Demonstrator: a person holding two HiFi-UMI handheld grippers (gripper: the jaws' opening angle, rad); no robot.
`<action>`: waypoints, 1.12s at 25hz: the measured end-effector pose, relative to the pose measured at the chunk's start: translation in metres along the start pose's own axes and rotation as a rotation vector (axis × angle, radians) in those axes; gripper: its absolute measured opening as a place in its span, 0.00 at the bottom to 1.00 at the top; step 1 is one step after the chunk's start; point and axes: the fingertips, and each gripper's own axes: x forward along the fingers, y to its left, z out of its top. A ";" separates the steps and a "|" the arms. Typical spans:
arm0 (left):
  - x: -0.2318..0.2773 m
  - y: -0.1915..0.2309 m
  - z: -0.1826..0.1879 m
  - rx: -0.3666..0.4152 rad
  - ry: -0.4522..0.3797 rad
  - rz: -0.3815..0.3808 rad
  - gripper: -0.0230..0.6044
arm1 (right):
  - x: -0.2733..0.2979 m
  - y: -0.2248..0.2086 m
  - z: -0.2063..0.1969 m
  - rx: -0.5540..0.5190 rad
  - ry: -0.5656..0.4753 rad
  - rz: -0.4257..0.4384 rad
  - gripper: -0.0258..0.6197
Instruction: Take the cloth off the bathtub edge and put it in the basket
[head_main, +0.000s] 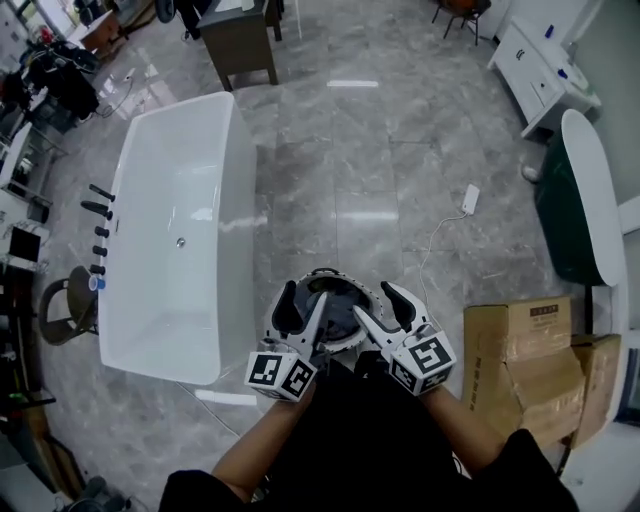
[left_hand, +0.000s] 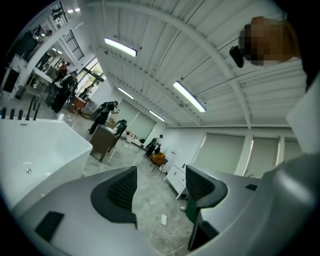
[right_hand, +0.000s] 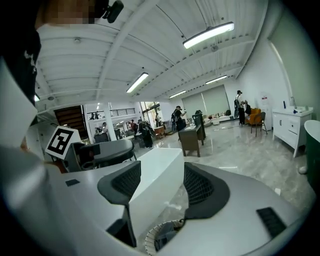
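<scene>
The fingers (left_hand: 122, 187) of the left gripper (head_main: 303, 300) stand apart, with only air between them. The fingers (right_hand: 200, 187) of the right gripper (head_main: 383, 305) are apart and empty as well. Both grippers hang just over the basket (head_main: 325, 272), one at each side of its rim. In the basket lies a dark thing (head_main: 335, 292); I cannot tell if it is the cloth. The white bathtub (head_main: 170, 290) stands just left of the basket, and the boxes (head_main: 515, 345) stand at its right.
</scene>
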 end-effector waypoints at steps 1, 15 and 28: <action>-0.007 -0.008 0.009 0.025 -0.006 -0.016 0.52 | -0.006 0.004 0.010 -0.007 -0.021 -0.007 0.45; -0.065 -0.014 0.067 0.251 -0.065 -0.125 0.06 | -0.008 0.062 0.073 -0.094 -0.250 -0.068 0.09; -0.081 0.015 0.085 0.329 -0.057 -0.060 0.06 | 0.026 0.096 0.067 -0.140 -0.199 -0.081 0.09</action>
